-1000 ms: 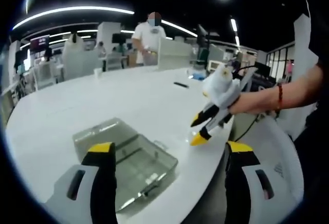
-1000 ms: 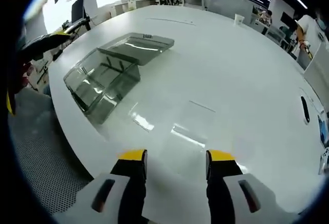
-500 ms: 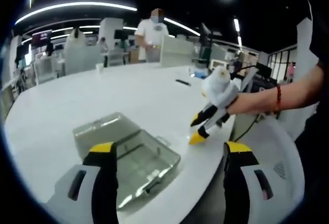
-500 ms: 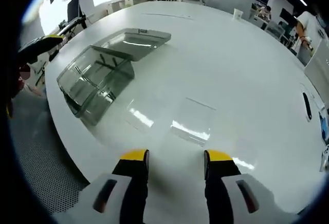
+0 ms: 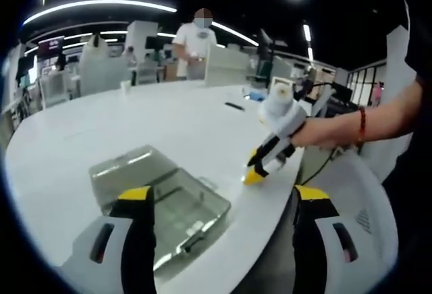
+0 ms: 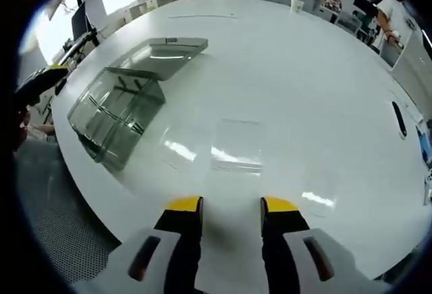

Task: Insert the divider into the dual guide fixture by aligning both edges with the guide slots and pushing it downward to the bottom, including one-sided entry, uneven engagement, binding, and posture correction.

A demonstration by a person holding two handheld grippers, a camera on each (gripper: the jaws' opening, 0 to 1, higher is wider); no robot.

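Note:
A clear plastic box, the guide fixture (image 5: 165, 203) (image 6: 115, 108), stands near the white table's front edge with its lid (image 6: 165, 50) lying open behind it. The divider (image 6: 236, 144), a thin clear sheet, lies flat on the table. My right gripper (image 6: 231, 206) hovers open just short of the divider, nothing between its fingers. In the left gripper view it (image 5: 255, 171) reaches in from the right, tips down close to the tabletop, held by a hand. My left gripper (image 5: 223, 198) stands open above the fixture's near side and holds nothing.
The round white table (image 6: 317, 85) drops off to a mesh floor (image 6: 47, 240) at the near edge. A small black object (image 6: 399, 119) lies far right. A person (image 5: 196, 38) stands beyond the table. A cup (image 6: 295, 4) sits at the far side.
The right gripper has lowered and come closer to the divider, which now lies straight ahead of its jaws. The left gripper has barely shifted. The fixture has not moved.

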